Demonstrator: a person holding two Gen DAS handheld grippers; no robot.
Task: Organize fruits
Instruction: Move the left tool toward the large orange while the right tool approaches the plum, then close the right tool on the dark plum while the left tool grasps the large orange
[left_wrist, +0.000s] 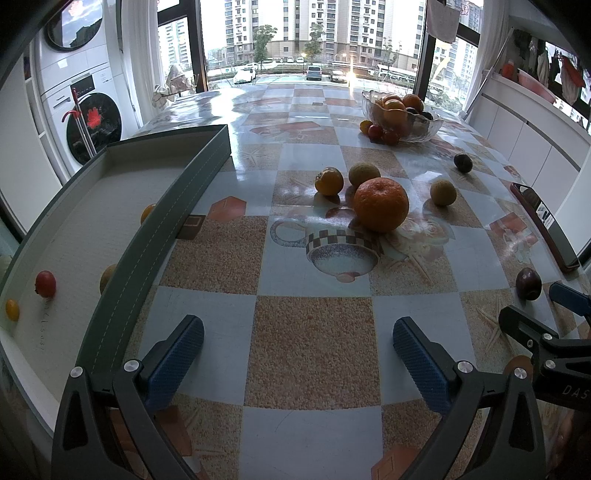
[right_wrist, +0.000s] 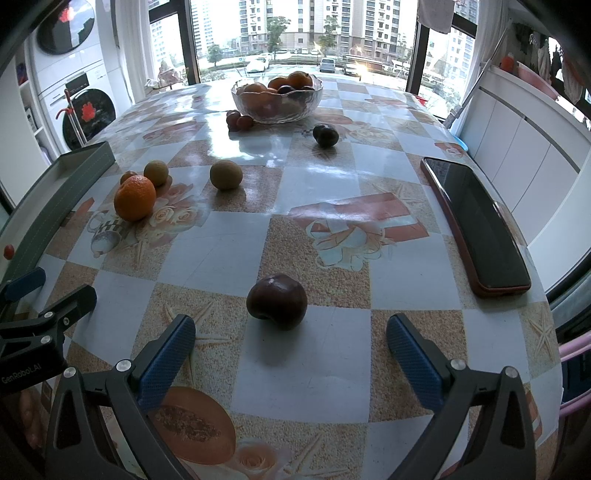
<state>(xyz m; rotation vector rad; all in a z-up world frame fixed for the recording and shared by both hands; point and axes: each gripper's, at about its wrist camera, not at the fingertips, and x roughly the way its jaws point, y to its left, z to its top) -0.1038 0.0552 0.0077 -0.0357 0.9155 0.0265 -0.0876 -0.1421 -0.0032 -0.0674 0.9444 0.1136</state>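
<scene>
On a checked tabletop (right_wrist: 325, 373) beside a city window, I hold both grippers spread wide and empty above scattered fruit. My right gripper (right_wrist: 291, 354) faces a dark plum (right_wrist: 277, 301) sitting near the front edge, just ahead of its fingertips and not yet between them. My left gripper (left_wrist: 297, 354) hangs over bare cloth beside the grey tray (left_wrist: 155, 236) at the left edge, where a red cherry tomato (left_wrist: 45, 283) and a yellow one (left_wrist: 12, 309) already lie.

Toward the middle sit an orange (left_wrist: 381, 204), a persimmon (left_wrist: 328, 181) and two brownish round fruits (left_wrist: 442, 192), apart from the glass bowl (right_wrist: 277, 99) of fruit at the far edge. A phone (right_wrist: 480, 225) lies along the right edge.

I judge the plum light, smooth-skinned and easily bruised, and likely to roll on the glossy cloth; I would close on its widest girth, pads (right_wrist: 168, 363) level, with gentle pressure only.
</scene>
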